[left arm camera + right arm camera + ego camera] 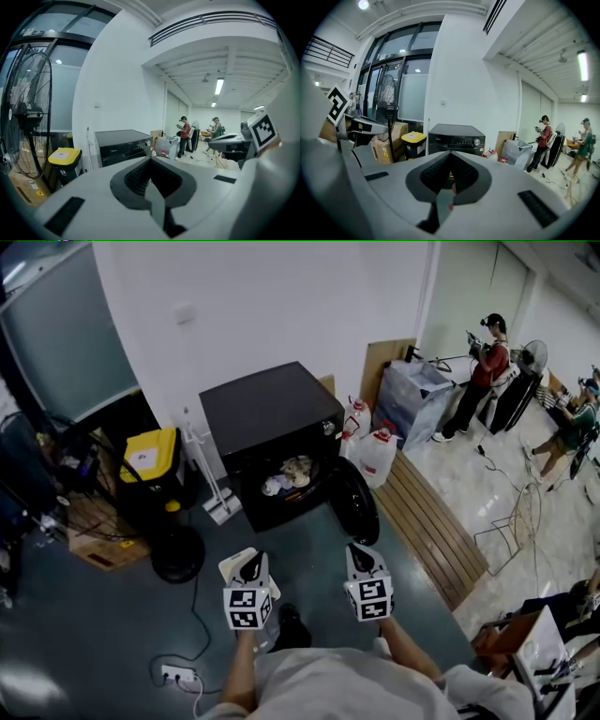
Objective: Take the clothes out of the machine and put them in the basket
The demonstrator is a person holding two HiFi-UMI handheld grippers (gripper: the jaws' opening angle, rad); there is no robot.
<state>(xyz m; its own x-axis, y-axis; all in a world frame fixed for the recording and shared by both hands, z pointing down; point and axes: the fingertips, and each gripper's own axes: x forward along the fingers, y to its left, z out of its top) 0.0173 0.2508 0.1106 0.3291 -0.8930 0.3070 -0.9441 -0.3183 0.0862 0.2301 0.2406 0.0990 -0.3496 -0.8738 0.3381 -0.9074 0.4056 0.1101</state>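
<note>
Clothes [289, 474] lie inside the open machine [267, 409], well ahead of left gripper [251, 570] and right gripper [364, 563], jaws closed, empty.

A plain white wall [262, 306] rises behind a dark grey-green floor [84, 615]. Along that floor's right edge runs a strip of brown wooden slats [431, 521], then pale glossy tiles [562, 549]. A frosted glass window [66, 334] stands at the left, with a black pedestal fan [28, 112] near it. A long ceiling tube light [218, 86] glows.

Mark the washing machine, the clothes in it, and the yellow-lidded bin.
washing machine [270, 407], head view, on its black top panel.
clothes [292, 472], head view, on the pale bundle inside.
yellow-lidded bin [150, 452], head view, on its lid.
</note>
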